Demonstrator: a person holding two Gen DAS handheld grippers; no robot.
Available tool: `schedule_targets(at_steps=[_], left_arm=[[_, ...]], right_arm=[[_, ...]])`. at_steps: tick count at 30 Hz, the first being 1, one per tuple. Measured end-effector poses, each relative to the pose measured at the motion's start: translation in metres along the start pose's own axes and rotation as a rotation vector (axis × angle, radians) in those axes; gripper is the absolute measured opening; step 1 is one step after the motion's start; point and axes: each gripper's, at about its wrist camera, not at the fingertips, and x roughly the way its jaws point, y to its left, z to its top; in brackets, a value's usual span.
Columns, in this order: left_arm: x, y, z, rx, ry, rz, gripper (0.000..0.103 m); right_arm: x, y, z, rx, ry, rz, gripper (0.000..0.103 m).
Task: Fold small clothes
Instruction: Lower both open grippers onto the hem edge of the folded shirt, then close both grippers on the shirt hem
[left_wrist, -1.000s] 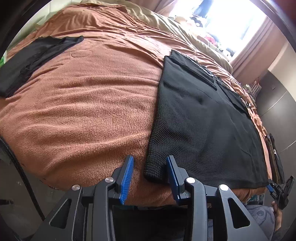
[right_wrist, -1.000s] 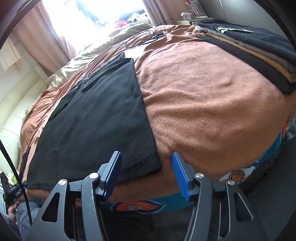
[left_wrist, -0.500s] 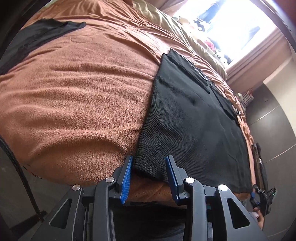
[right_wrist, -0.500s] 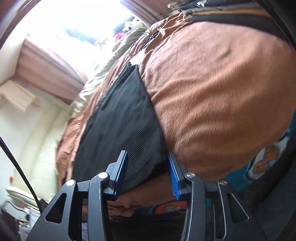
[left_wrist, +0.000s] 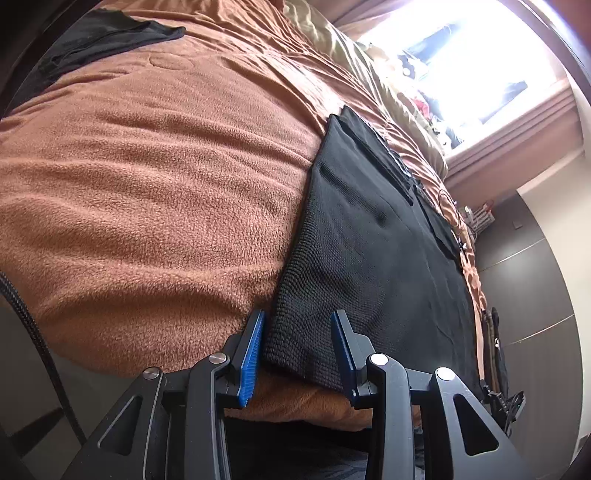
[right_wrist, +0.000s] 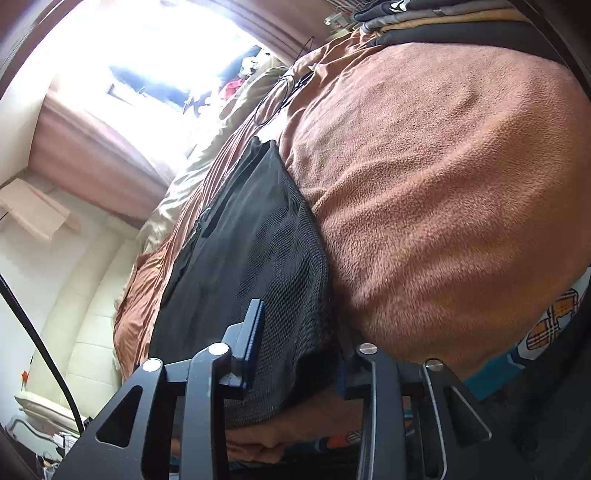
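A black knit garment (left_wrist: 369, 240) lies spread flat on the brown fleece blanket (left_wrist: 147, 166) of a bed. My left gripper (left_wrist: 298, 343) is at the garment's near left corner. Its blue pads (left_wrist: 251, 354) straddle that corner with visible gaps, so it stands open. In the right wrist view the garment (right_wrist: 258, 229) bunches up at its near right corner. My right gripper (right_wrist: 299, 347) is closing its jaws there, and the fabric fills the gap between them. The cloth covers the right finger.
Another black garment (left_wrist: 92, 40) lies at the far left of the bed. A stack of folded clothes (right_wrist: 443, 18) sits at the far right, with a cable loop (right_wrist: 273, 99) near it. A bright window (left_wrist: 461, 55) is beyond, and dark wardrobe doors (left_wrist: 524, 295) stand on the right.
My right gripper rolled, sank onto the garment's corner and narrowed its jaws around the fabric. My left gripper rolled and slid its open fingers over the other corner.
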Motion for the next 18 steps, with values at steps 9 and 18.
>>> schedule_targets(at_steps=[9,18], left_arm=[[-0.005,0.006,-0.009,-0.057,-0.005,-0.017,0.037],[0.001,-0.001,-0.008,-0.028,-0.01,0.096,0.007]], right_arm=[[-0.017,0.014,0.009,-0.03,-0.01,-0.072,0.0],[-0.036,0.035,0.016,-0.087,-0.017,-0.074,0.0]])
